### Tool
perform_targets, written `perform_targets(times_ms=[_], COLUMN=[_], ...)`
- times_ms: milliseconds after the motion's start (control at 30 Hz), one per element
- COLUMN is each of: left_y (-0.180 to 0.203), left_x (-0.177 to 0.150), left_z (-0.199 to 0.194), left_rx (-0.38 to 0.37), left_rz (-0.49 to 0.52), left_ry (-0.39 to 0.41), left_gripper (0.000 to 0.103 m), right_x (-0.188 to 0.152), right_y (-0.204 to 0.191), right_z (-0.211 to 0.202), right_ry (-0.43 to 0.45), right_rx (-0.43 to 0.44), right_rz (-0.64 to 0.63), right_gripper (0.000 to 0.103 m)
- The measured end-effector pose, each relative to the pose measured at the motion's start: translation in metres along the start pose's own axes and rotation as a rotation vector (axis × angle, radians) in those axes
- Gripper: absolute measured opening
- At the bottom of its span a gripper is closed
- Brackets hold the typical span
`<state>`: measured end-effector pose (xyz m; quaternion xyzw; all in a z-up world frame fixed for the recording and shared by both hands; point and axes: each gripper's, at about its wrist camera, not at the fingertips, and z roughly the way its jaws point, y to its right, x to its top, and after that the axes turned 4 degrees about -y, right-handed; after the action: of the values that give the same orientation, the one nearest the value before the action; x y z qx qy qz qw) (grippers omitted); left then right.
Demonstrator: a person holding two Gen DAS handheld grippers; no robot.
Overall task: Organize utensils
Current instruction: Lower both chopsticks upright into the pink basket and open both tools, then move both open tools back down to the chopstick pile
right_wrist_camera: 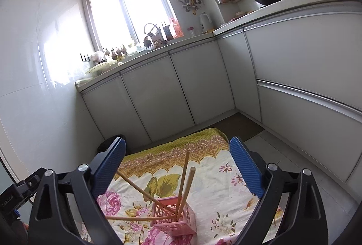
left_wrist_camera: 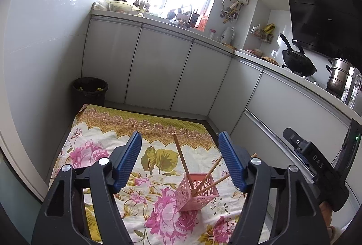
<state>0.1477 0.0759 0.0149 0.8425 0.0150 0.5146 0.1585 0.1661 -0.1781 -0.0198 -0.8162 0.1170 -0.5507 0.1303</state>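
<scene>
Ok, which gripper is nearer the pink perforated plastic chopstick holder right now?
Right, narrowly. The right gripper hangs open just above the pink perforated plastic holder, which sits low between its fingers. The left gripper, also open, has it slightly farther ahead.

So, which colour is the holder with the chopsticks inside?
Pink holder, perforated sides; it shows best in the right wrist view.

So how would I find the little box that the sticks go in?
Look at the flowery cloth spread on the kitchen floor in front of the white cabinets. Near its close end stands a small pink holder with lacy cut-out walls. It is the only pink box there, and wooden chopsticks poke out of its top.
</scene>
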Motion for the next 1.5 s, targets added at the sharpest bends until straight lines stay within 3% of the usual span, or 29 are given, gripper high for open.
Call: perform_targets(times_ms=[133, 200, 300, 533, 867, 1000, 1100, 1133, 1167, 1267, 1300, 1367, 1400, 1500], left_y=[0.008, 0.013, 0.023, 0.065, 0.143, 0.17, 0.18, 0.183, 0.185, 0.193, 0.196, 0.199, 0.199, 0.199], left_x=[-0.003, -0.005, -0.011, -0.038, -0.118, -0.157, -0.181, -0.189, -0.197, -0.219, -0.225, -0.238, -0.244, -0.253], left_z=[-0.001, -0.002, -0.003, 0.004, 0.062, 0.097, 0.127, 0.138, 0.146, 0.169, 0.174, 0.18, 0.182, 0.184], left_rx=[-0.015, -0.024, -0.045, -0.128, -0.23, -0.239, -0.248, -0.256, -0.262, -0.27, -0.262, -0.244, -0.249, -0.241], left_rz=[0.023, 0.038, 0.074, 0.231, 0.559, 0.702, 0.733, 0.737, 0.738, 0.726, 0.747, 0.781, 0.789, 0.803], left_ry=[-0.012, -0.02, -0.043, -0.174, -0.534, -0.745, -0.924, -0.981, -1.03, -1.162, -1.184, -1.22, -1.239, -1.247], left_gripper=[0.075, 0.084, 0.091, 0.095, 0.096, 0.096, 0.095, 0.093, 0.085, 0.047, 0.041, 0.037, 0.03, 0.029], right_x=[0.0, -0.003, -0.014, -0.063, -0.144, -0.162, -0.171, -0.175, -0.178, -0.186, -0.186, -0.187, -0.187, -0.187], right_y=[0.018, 0.027, 0.043, 0.095, 0.183, 0.197, 0.201, 0.203, 0.204, 0.211, 0.214, 0.218, 0.22, 0.221], right_z=[-0.017, -0.028, -0.049, -0.089, -0.108, -0.103, -0.096, -0.095, -0.093, -0.09, -0.091, -0.092, -0.092, -0.092], right_ry=[-0.021, -0.034, -0.054, -0.217, -0.514, -0.609, -0.688, -0.713, -0.737, -0.792, -0.796, -0.8, -0.804, -0.808], right_rx=[-0.013, -0.03, -0.068, -0.175, -0.268, -0.254, -0.216, -0.203, -0.192, -0.148, -0.143, -0.142, -0.139, -0.129], right_rz=[0.031, 0.036, 0.049, 0.088, 0.283, 0.315, 0.327, 0.338, 0.349, 0.392, 0.407, 0.425, 0.431, 0.429], right_gripper=[0.096, 0.096, 0.096, 0.096, 0.096, 0.096, 0.096, 0.096, 0.096, 0.096, 0.096, 0.096, 0.096, 0.096])
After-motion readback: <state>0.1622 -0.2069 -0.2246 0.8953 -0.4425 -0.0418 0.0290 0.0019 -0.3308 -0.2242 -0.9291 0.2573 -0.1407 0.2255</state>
